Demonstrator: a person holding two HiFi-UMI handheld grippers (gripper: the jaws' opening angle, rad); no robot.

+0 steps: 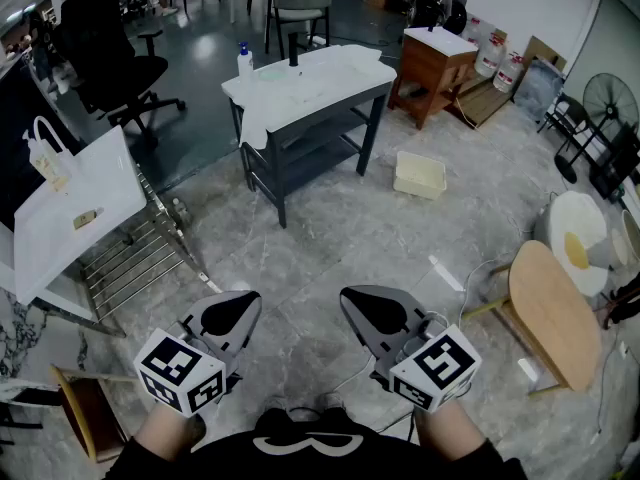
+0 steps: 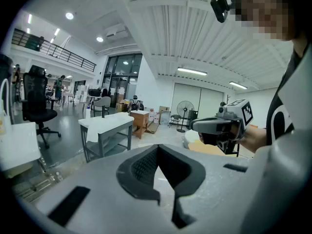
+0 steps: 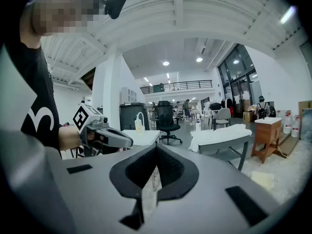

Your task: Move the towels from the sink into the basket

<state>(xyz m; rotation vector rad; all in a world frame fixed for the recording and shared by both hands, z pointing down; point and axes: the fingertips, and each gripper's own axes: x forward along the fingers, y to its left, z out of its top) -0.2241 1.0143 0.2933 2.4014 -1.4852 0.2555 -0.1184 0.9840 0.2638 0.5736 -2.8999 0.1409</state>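
Two hand-held grippers, head view, carried low and close to the person's torso, both aimed forward and slightly downward over the marble floor [image 1: 330, 228]. Left gripper [image 1: 240, 308]: jaws together, nothing between them; its marker cube sits by the wrist. Right gripper [image 1: 362, 303]: jaws likewise pressed together and empty, confirmed in the right gripper view [image 3: 157, 150]. The two tools lie side by side, near each other but not touching; each appears in the other's camera.

Sink [image 1: 345, 98]: a grey stand with a white top, well apart from both grippers, across the open floor. Towels [image 1: 262, 118]: white cloth spread over the sink top and hanging down over its front-left corner. A black tap [image 1: 293, 48] and a blue-capped bottle [image 1: 244, 60] stand on the same top.

Basket [image 1: 420, 175]: pale, rectangular, open-topped, on the floor just right of the sink and in front of a wooden cabinet [image 1: 432, 68].
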